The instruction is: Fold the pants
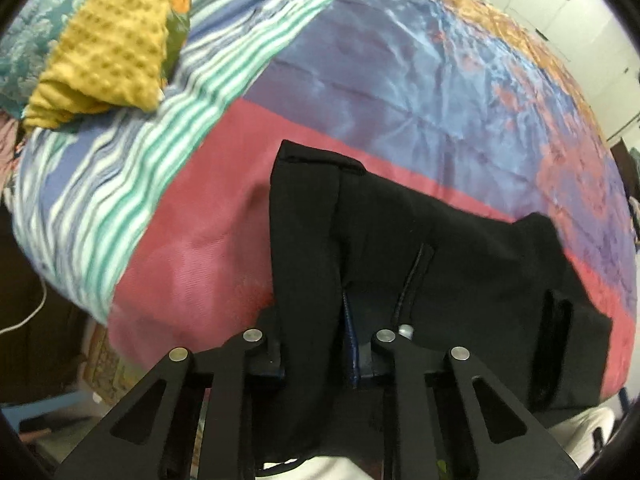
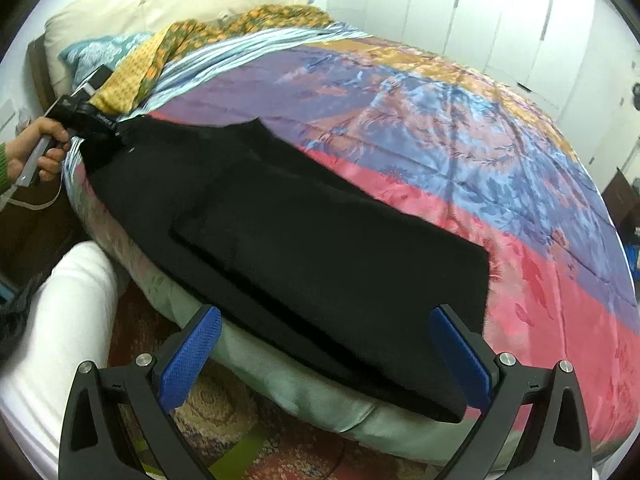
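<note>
The left gripper (image 1: pixel 316 344) is clamped on the waist end of the pants (image 1: pixel 400 248). The right gripper (image 2: pixel 324 356) stands apart, with the pants' hem end lying on the bed (image 2: pixel 440 128) between its blue pads (image 2: pixel 188 356).

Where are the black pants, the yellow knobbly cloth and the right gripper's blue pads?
black pants (image 2: pixel 320 240), right wrist view, middle of the legs.
yellow knobbly cloth (image 1: pixel 116 40), left wrist view, its textured face.
blue pads (image 2: pixel 188 356), right wrist view, left pad's face.

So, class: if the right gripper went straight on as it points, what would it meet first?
Most likely the black pants: the right gripper stands open over their near end, though depth is unclear.
</note>
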Motion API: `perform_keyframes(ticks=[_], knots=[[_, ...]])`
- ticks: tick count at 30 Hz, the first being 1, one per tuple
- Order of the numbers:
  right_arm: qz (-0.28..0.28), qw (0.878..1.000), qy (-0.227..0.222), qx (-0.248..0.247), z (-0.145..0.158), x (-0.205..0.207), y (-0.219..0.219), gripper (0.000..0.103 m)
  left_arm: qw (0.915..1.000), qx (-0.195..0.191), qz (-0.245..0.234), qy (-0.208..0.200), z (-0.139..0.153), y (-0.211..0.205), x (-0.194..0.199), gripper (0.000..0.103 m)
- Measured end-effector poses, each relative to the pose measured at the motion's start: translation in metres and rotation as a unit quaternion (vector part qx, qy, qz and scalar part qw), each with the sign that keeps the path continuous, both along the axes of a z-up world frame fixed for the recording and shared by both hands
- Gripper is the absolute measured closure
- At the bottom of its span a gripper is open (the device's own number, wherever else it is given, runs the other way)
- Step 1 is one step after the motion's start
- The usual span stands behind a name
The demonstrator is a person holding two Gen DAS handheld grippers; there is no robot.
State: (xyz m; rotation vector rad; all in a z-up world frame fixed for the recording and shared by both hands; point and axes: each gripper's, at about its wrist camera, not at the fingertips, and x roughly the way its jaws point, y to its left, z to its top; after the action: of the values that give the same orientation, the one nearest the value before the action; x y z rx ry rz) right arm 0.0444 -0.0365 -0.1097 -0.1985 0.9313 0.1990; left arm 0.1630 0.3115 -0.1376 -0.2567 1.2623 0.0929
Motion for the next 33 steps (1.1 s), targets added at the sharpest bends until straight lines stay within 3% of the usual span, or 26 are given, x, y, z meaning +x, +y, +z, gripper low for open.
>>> perform_keyframes(ticks=[5, 7, 13, 18, 20, 22, 27, 30, 32, 33], knots=[[-0.049, 0.998, -0.020, 0.022, 0.004, -0.003, -0.027, 0.001, 0.9975, -0.062, -0.010, -0.032, 0.059, -0.020, -0.010, 0.087], [-0.072, 0.997, -0.013, 0.036, 0.000, -0.002, -0.039, 0.001, 0.9951, -0.082, -0.031, -0.045, 0.080, -0.047, -0.009, 0.088], [-0.117, 0.991, -0.009, 0.071, -0.005, -0.002, -0.064, 0.001, 0.9805, -0.161, -0.100, -0.052, 0.105, -0.137, -0.018, 0.088], [-0.145, 0.985, -0.019, 0.088, -0.003, -0.005, -0.080, 0.001, 0.9620, -0.228, -0.145, -0.043, 0.088, -0.222, -0.018, 0.092], [-0.159, 0.982, -0.022, 0.096, -0.002, -0.006, -0.088, 0.001, 0.9567, -0.244, -0.156, -0.028, 0.064, -0.258, -0.014, 0.093], [-0.173, 0.979, -0.024, 0.102, -0.002, -0.007, -0.095, 0.001, 0.9526, -0.251, -0.171, -0.005, 0.038, -0.292, -0.013, 0.096], [-0.204, 0.971, -0.015, 0.121, -0.006, -0.008, -0.111, 0.001, 0.9446, -0.229, -0.228, 0.058, -0.028, -0.354, -0.023, 0.096], [-0.219, 0.966, -0.006, 0.133, -0.011, -0.007, -0.120, 0.001, 0.9419, -0.224, -0.247, 0.038, -0.041, -0.361, -0.027, 0.093], [-0.227, 0.964, -0.004, 0.141, -0.013, -0.008, -0.124, 0.001, 0.9401, -0.213, -0.265, 0.030, -0.030, -0.365, -0.031, 0.078], [-0.232, 0.962, -0.004, 0.146, -0.013, -0.009, -0.127, 0.001, 0.9398, -0.201, -0.275, 0.026, -0.023, -0.367, -0.033, 0.058]])
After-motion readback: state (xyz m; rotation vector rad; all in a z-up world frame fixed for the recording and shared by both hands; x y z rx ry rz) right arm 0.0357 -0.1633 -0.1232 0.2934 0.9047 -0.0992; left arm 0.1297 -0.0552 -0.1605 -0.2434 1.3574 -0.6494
